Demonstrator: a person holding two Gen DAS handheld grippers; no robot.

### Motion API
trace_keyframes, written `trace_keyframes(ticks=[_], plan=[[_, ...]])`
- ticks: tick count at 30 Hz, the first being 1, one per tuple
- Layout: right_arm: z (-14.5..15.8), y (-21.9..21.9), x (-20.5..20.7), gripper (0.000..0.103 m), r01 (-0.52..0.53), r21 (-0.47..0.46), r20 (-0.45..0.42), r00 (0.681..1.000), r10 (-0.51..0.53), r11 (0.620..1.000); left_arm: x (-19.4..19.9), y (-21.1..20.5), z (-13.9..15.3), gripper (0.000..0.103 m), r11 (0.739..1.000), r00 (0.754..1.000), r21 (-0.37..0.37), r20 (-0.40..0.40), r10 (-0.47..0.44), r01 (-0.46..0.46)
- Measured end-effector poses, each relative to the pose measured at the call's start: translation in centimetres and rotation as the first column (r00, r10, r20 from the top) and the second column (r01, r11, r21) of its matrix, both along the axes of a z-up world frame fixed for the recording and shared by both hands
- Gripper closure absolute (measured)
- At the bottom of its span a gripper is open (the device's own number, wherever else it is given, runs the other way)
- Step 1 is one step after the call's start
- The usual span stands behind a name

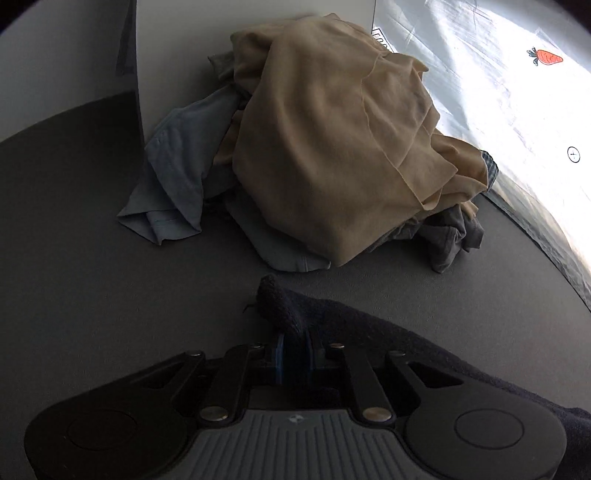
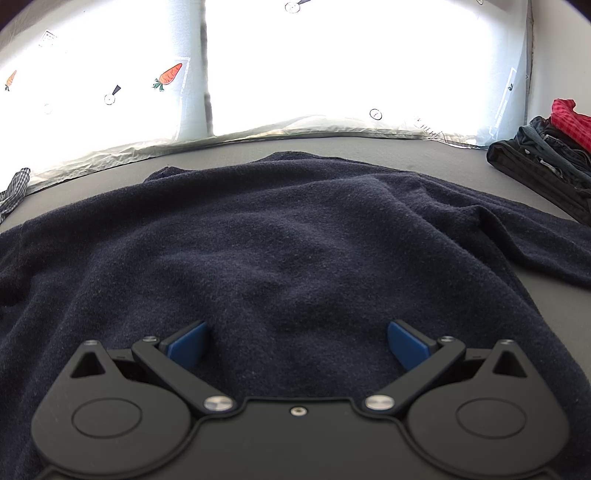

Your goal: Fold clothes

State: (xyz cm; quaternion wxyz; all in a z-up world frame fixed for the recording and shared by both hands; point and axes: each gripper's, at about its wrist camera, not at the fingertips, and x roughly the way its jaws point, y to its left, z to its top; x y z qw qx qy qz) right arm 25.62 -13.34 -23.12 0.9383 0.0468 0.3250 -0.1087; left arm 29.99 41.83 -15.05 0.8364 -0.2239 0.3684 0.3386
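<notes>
A dark navy knit sweater [image 2: 280,240] lies spread on the grey table [image 2: 406,155], one sleeve running off to the right. My right gripper [image 2: 297,341] is open, its blue pads wide apart just above the sweater's near part. In the left wrist view my left gripper [image 1: 294,341] is shut on an edge of the navy sweater [image 1: 369,325], whose corner sticks up past the fingertips.
A pile of unfolded clothes, a tan garment [image 1: 332,147] on top of light blue [image 1: 173,173] and grey pieces, lies ahead of the left gripper by a white panel [image 1: 221,22]. Folded dark and red clothes [image 2: 546,147] are stacked at the right. Carrot-printed plastic sheet [image 2: 170,74] backs the table.
</notes>
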Motion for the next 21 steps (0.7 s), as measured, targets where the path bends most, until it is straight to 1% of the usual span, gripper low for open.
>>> trace_keyframes(ticks=[1, 3, 5, 7, 8, 9, 10, 11, 12, 15, 18, 19, 21], plan=[[0.0, 0.0, 0.0, 0.000, 0.000, 0.000, 0.000, 1.000, 0.000, 1.000, 0.1, 0.0, -0.3, 0.084, 1.000, 1.000, 0.010, -0.009, -0.007, 0.007], [0.0, 0.0, 0.0, 0.000, 0.000, -0.002, -0.001, 1.000, 0.000, 1.000, 0.2, -0.3, -0.6, 0.077, 1.000, 0.999, 0.025, -0.036, -0.010, 0.011], [0.1, 0.1, 0.0, 0.000, 0.001, -0.004, -0.002, 1.000, -0.001, 1.000, 0.5, -0.2, -0.8, 0.073, 1.000, 0.998, 0.025, -0.059, -0.005, 0.006], [0.1, 0.1, 0.0, 0.000, 0.001, -0.002, -0.004, 1.000, -0.001, 1.000, 0.6, -0.1, -0.7, 0.065, 1.000, 0.997, 0.022, -0.076, 0.006, -0.004], [0.1, 0.1, 0.1, 0.000, 0.001, -0.004, -0.006, 1.000, -0.001, 1.000, 0.4, -0.1, -0.4, 0.060, 1.000, 0.997, 0.019, -0.077, 0.009, -0.008], [0.1, 0.1, 0.1, 0.000, 0.002, -0.001, -0.005, 1.000, -0.002, 1.000, 0.0, -0.1, -0.1, 0.052, 1.000, 0.997, 0.010, -0.073, 0.010, -0.009], [0.1, 0.0, 0.0, 0.000, 0.002, 0.004, -0.004, 1.000, -0.002, 1.000, -0.4, -0.1, 0.2, 0.048, 1.000, 0.998, -0.002, -0.065, 0.010, -0.011], [0.2, -0.1, 0.0, 0.000, 0.002, 0.009, -0.005, 1.000, -0.002, 1.000, -0.9, -0.2, 0.4, 0.042, 1.000, 0.998, -0.012, -0.056, 0.015, -0.016], [0.3, -0.1, 0.1, 0.000, 0.001, 0.014, -0.013, 1.000, 0.000, 1.000, -1.5, -0.4, 0.7, 0.039, 0.999, 0.999, -0.023, -0.049, 0.024, -0.025], [0.7, -0.3, 0.8, 0.000, -0.013, 0.020, -0.068, 0.998, 0.014, 1.000, -3.5, -1.3, 1.2, 0.036, 0.998, 0.999, -0.050, -0.029, 0.028, -0.030], [1.2, -0.3, 1.5, 0.000, -0.005, 0.034, -0.123, 0.992, 0.009, 0.999, -5.6, -3.0, 1.7, 0.032, 0.999, 1.000, -0.048, -0.027, 0.014, -0.015], [1.3, -0.3, 1.7, 0.000, -0.008, 0.034, -0.140, 0.990, 0.012, 0.999, -6.3, -3.6, 1.8, 0.032, 0.998, 1.000, -0.062, -0.025, 0.006, -0.007], [1.7, -0.6, 2.0, 0.000, -0.043, 0.045, -0.185, 0.981, 0.051, 0.998, -7.6, -5.0, 1.8, 0.032, 0.994, 1.000, -0.110, -0.013, -0.016, 0.015]])
